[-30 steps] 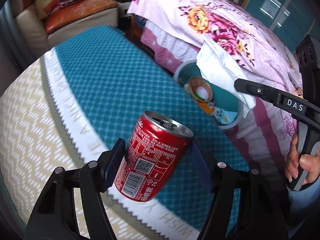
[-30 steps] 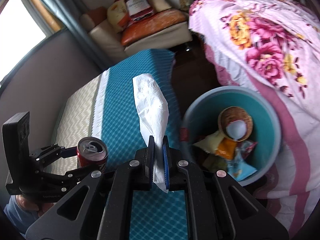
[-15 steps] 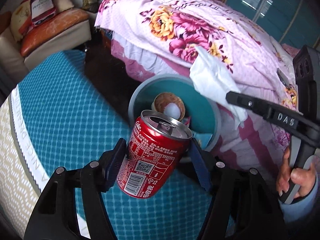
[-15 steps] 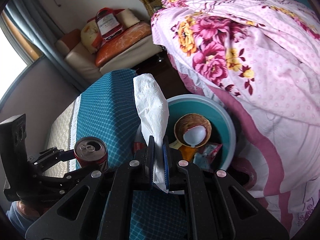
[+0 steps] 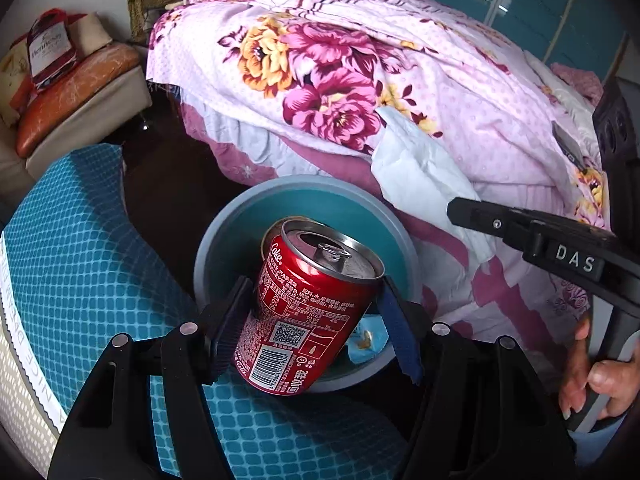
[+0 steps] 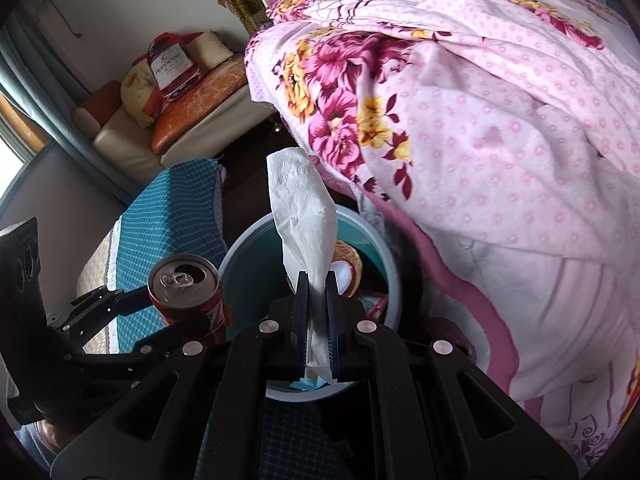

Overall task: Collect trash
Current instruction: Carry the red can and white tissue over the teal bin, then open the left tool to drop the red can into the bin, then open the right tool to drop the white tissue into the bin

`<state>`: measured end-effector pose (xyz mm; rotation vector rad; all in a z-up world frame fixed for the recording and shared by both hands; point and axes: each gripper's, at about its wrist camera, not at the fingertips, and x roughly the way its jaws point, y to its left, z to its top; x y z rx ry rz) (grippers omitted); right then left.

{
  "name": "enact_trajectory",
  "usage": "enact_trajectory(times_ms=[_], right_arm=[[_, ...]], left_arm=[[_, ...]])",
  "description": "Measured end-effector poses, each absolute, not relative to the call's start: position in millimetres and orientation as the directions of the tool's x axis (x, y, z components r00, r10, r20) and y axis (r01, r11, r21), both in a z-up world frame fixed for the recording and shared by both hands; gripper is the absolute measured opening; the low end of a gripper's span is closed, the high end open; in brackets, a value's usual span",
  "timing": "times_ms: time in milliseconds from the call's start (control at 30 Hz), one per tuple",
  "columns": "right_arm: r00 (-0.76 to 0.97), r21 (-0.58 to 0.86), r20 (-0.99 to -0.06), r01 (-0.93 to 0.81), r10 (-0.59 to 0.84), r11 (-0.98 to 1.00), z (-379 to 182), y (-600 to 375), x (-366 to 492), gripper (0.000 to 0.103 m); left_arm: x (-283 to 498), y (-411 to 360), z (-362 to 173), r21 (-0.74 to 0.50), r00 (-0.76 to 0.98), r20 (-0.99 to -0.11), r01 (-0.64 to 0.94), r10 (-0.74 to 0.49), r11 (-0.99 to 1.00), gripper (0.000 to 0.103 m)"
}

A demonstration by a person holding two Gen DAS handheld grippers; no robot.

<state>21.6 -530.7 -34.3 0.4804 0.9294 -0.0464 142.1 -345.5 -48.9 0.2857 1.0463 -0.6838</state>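
My left gripper (image 5: pixel 314 308) is shut on a red Coke can (image 5: pixel 308 304), opened at the top, and holds it tilted over the near rim of a round teal trash bin (image 5: pixel 224 240). My right gripper (image 6: pixel 317 284) is shut on a white paper tissue (image 6: pixel 304 204) that stands up from the jaws, above the same bin (image 6: pixel 244 240). The can (image 6: pixel 186 288) and left gripper (image 6: pixel 132 300) show at the left of the right wrist view. The tissue (image 5: pixel 416 176) and right gripper (image 5: pixel 452 208) show at the right of the left wrist view. The bin holds a brown bowl (image 6: pixel 352 264) and wrappers.
A bed with a pink floral quilt (image 5: pixel 360 92) rises right behind the bin. A teal checked mat (image 5: pixel 76 264) with a beige border lies to the left. A cream sofa with an orange cushion (image 5: pixel 72 96) and a bag stands far left.
Both grippers have moved from over the mat towards the bin. The can now hangs over the bin's near rim and the tissue is above the bin. Both grips are unchanged.
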Motion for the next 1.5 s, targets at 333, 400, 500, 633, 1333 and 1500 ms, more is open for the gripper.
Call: enact_trajectory(times_ms=[333, 400, 500, 633, 1333, 1500], right_arm=[[0.567, 0.362, -0.809, 0.273, 0.155, 0.891, -50, -537, 27, 0.011], [0.563, 0.360, -0.812, 0.277, 0.153, 0.891, -52, -537, 28, 0.011], [0.560, 0.358, -0.815, 0.280, 0.152, 0.891, -54, -538, 31, 0.011], [0.558, 0.357, -0.816, 0.278, 0.153, 0.892, -54, -535, 32, 0.011], [0.520, 0.338, -0.834, 0.218, 0.184, 0.916, -56, -501, 43, 0.011], [0.505, 0.335, -0.841, 0.204, 0.194, 0.920, -59, -488, 49, 0.011]], left_arm=[[149, -354, -74, -0.112, 0.274, -0.890, 0.646, -0.365, 0.756, 0.065], [150, -354, -77, -0.113, 0.268, -0.893, 0.644, -0.361, 0.757, 0.065], [151, -352, -78, -0.120, 0.265, -0.895, 0.633, -0.360, 0.765, 0.066], [150, -348, -77, -0.123, 0.269, -0.893, 0.625, -0.360, 0.771, 0.067], [153, -285, -57, -0.123, 0.370, -0.869, 0.480, -0.327, 0.869, 0.095], [155, -273, -58, -0.130, 0.371, -0.870, 0.462, -0.324, 0.877, 0.095]])
